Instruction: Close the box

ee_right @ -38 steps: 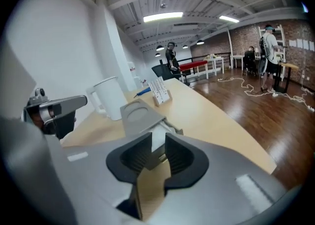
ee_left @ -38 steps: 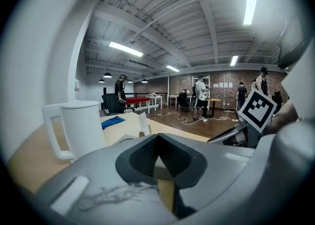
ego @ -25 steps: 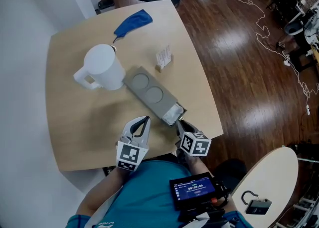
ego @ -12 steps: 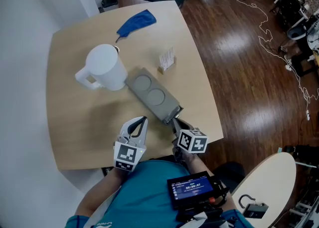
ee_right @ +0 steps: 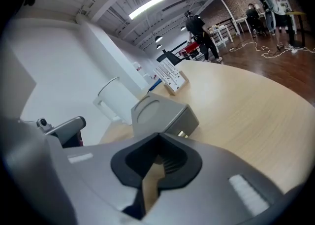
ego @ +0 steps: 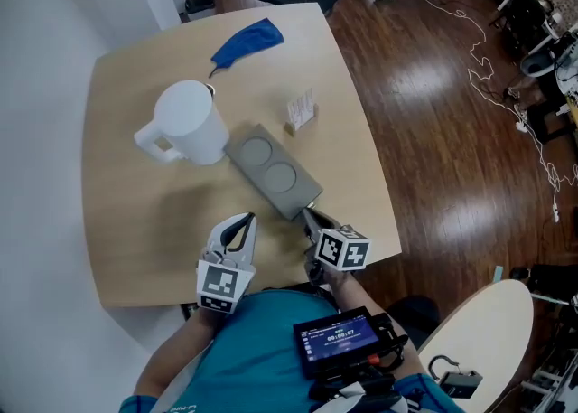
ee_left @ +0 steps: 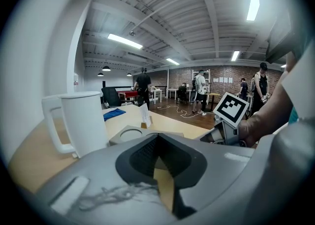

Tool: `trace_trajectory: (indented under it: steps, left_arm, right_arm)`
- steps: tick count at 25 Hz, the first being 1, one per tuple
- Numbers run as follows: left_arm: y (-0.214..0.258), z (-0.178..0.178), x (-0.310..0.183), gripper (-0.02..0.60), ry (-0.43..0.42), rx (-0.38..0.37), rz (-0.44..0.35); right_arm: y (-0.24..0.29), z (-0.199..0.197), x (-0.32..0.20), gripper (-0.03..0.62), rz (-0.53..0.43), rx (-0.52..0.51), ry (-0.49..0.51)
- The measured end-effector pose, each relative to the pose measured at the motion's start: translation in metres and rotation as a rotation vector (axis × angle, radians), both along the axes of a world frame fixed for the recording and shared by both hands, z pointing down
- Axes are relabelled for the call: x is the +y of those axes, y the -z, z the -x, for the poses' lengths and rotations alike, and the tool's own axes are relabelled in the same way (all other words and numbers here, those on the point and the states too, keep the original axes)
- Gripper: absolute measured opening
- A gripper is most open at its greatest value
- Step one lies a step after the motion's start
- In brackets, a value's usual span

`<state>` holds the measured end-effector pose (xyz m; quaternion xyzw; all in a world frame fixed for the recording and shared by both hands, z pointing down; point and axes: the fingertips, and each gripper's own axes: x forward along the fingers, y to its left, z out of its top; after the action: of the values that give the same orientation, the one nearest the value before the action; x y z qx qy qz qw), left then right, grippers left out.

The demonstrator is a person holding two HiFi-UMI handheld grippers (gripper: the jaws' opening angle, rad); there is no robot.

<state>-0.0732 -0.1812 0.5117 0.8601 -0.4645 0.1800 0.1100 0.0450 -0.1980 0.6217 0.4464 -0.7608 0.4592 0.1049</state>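
Right gripper (ego: 309, 216): jaws together, empty; tips just beside the near end of the box (ego: 271, 172). Box at 11 o'clock, long axis 11-to-5, mid-table (ego: 135, 212). Left gripper (ego: 246, 221): jaws together, empty; box at 1 o'clock, farther off.

We see a long grey box (ego: 274, 173), two round recesses in its top, lying flat and diagonal on the wooden table (ego: 135, 230), near end close to the table's front edge, end face looking shut.

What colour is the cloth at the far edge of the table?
The crumpled cloth is blue; head view shows it best.
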Motion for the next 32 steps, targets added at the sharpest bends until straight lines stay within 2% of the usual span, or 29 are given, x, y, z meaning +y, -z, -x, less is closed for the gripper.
trace_trajectory:
  steps: [3, 7, 12, 16, 23, 32]
  left_arm:
    - [-0.001, 0.002, 0.0, -0.014, 0.006, -0.002, 0.0]
    - [-0.002, 0.0, 0.001, -0.012, -0.003, 0.0, 0.002]
    - [0.002, -0.004, 0.0, -0.014, -0.015, 0.018, 0.002]
    - [0.016, -0.007, -0.004, -0.012, -0.024, 0.071, -0.024]
    - [0.038, -0.011, 0.0, -0.014, -0.101, 0.173, -0.074]
    - [0.061, -0.005, 0.014, -0.014, -0.196, 0.246, -0.109]
  right_arm:
    - [-0.001, 0.0, -0.001, -0.008, -0.004, -0.032, -0.004]
    - [-0.001, -0.001, -0.001, -0.008, -0.008, -0.02, 0.003]
    - [0.005, -0.004, -0.001, -0.008, -0.02, 0.089, 0.007]
    - [0.037, -0.01, -0.005, -0.008, -0.1, 0.201, 0.003]
    - [0.093, -0.006, 0.002, -0.008, -0.234, 0.268, -0.051]
    - [0.147, 0.002, 0.027, -0.008, -0.341, 0.395, -0.162]
